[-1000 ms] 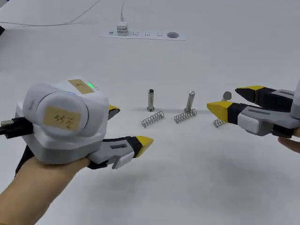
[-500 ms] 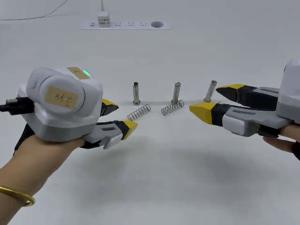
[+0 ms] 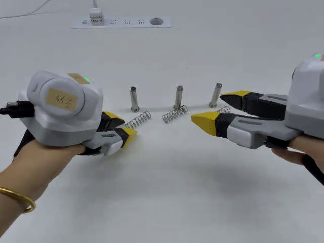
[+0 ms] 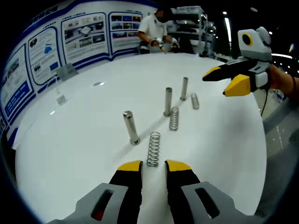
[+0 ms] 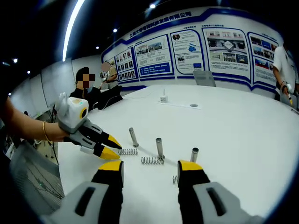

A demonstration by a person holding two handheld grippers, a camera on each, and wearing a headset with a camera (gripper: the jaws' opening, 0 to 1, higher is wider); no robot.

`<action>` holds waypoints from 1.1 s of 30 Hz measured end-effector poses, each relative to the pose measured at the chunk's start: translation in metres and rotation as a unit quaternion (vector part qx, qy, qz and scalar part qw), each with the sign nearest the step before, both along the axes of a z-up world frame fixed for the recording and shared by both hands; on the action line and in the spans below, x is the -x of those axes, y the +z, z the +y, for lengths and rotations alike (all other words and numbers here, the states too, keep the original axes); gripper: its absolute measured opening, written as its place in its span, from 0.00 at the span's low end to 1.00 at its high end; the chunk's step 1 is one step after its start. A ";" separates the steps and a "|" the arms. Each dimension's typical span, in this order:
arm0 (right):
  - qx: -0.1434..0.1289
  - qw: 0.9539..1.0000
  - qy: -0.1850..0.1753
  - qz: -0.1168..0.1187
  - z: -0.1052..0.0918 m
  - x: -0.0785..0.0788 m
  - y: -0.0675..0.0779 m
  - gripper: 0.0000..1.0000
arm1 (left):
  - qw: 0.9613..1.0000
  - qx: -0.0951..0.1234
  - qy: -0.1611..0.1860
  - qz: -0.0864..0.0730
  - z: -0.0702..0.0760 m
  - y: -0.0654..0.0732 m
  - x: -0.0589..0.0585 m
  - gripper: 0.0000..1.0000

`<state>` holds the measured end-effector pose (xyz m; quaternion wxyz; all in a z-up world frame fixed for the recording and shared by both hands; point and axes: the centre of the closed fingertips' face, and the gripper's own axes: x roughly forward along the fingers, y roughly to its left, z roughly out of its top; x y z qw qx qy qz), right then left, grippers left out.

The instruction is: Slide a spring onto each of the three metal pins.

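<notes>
Steel pins (image 3: 178, 97) stand bare and upright across mid-frame on the desk (image 3: 167, 192), each with a spring lying at its base, the left gripper (image 3: 123, 125), jaws slightly apart, aimed at the leftmost spring (image 3: 137, 120) and the right gripper (image 3: 208, 107), jaws wide apart, near the rightmost spring (image 3: 223, 109), apparently readying pickups.

Lab or demo hall, not home. Large white table (image 3: 167, 192) as workbench. Power strip (image 3: 121, 22) with plugged charger far ahead of left gripper (image 3: 120, 126). Blue-trimmed poster boards (image 5: 187, 46) along wall beyond right gripper (image 5: 150, 166). Ceiling strip light (image 5: 72, 23) above, leftward. Seated person (image 5: 86, 88) at table edge, ahead-left of jaws.
</notes>
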<state>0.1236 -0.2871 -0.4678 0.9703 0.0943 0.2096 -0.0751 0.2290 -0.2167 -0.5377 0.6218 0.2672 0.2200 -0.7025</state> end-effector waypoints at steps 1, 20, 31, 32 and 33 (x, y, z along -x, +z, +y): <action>-0.001 1.000 0.000 0.001 0.000 0.000 0.000 0.47 | 1.000 0.000 -0.001 0.000 0.000 0.000 0.000 0.20; -0.014 1.000 -0.010 0.005 0.002 0.003 -0.006 0.47 | 1.000 0.003 -0.011 -0.008 -0.005 -0.002 0.003 0.11; -0.013 1.000 -0.018 -0.002 0.002 0.004 0.001 0.47 | 1.000 0.007 0.002 0.000 0.005 0.003 0.006 0.09; -0.014 1.000 -0.018 -0.003 0.002 0.004 0.002 0.47 | 1.000 0.012 0.004 0.005 0.007 0.005 0.008 0.09; -0.015 1.000 -0.017 -0.003 0.002 0.003 0.002 0.47 | 1.000 0.014 0.004 0.008 0.008 0.007 0.010 0.09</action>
